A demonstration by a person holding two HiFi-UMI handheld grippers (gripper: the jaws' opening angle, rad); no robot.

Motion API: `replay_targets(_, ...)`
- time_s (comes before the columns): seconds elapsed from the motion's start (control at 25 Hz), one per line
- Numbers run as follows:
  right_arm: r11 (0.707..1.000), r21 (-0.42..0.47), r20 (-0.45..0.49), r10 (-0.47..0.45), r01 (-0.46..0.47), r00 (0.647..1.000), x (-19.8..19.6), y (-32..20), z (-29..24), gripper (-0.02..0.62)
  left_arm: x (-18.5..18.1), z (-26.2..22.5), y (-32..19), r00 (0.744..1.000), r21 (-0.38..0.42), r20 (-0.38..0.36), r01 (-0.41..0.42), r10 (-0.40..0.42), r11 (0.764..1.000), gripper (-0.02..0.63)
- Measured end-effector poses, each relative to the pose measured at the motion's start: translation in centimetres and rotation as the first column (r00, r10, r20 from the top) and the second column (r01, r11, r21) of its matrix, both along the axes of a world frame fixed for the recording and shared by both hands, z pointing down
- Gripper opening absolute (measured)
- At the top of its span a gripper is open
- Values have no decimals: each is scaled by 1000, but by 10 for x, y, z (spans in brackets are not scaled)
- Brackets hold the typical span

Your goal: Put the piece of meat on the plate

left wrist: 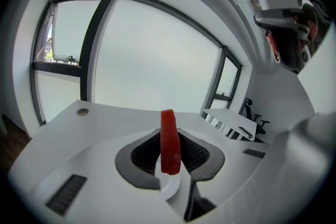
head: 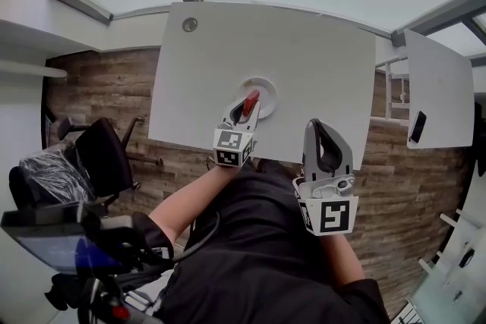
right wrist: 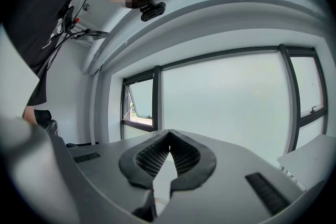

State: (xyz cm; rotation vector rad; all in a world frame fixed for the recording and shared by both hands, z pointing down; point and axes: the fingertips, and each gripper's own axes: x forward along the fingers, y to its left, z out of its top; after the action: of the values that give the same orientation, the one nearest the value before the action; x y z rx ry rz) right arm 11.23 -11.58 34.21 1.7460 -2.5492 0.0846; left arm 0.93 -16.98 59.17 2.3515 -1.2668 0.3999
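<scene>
A red piece of meat (head: 250, 99) stands upright between the jaws of my left gripper (head: 247, 105), which is shut on it. It hangs just over the near left part of a round white plate (head: 267, 88) on the white table (head: 319, 64). In the left gripper view the meat (left wrist: 169, 141) sticks up above the dark pads (left wrist: 140, 157) of that gripper (left wrist: 170, 150). My right gripper (head: 316, 127) is at the table's front edge, right of the plate. In its own view the right gripper (right wrist: 169, 135) has its tips together with nothing between them.
A round grommet (head: 190, 24) sits at the table's far left corner. A second white table (head: 440, 91) stands to the right with a dark flat object (head: 417, 127) on it. A black office chair (head: 99, 155) is at the left on the wooden floor.
</scene>
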Motion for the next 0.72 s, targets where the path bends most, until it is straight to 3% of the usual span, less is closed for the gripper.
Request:
replay_targets(0.24,1000,-24,-7,8,-8,1000,2,5,3,6,6,32,1,995,-44,84,-43,47,998,95)
replay_targets(0.72,999,-42,-11,-12,11,1000,-4,16,4,6,9,68,1,994,-123,97,-32,45,992,95)
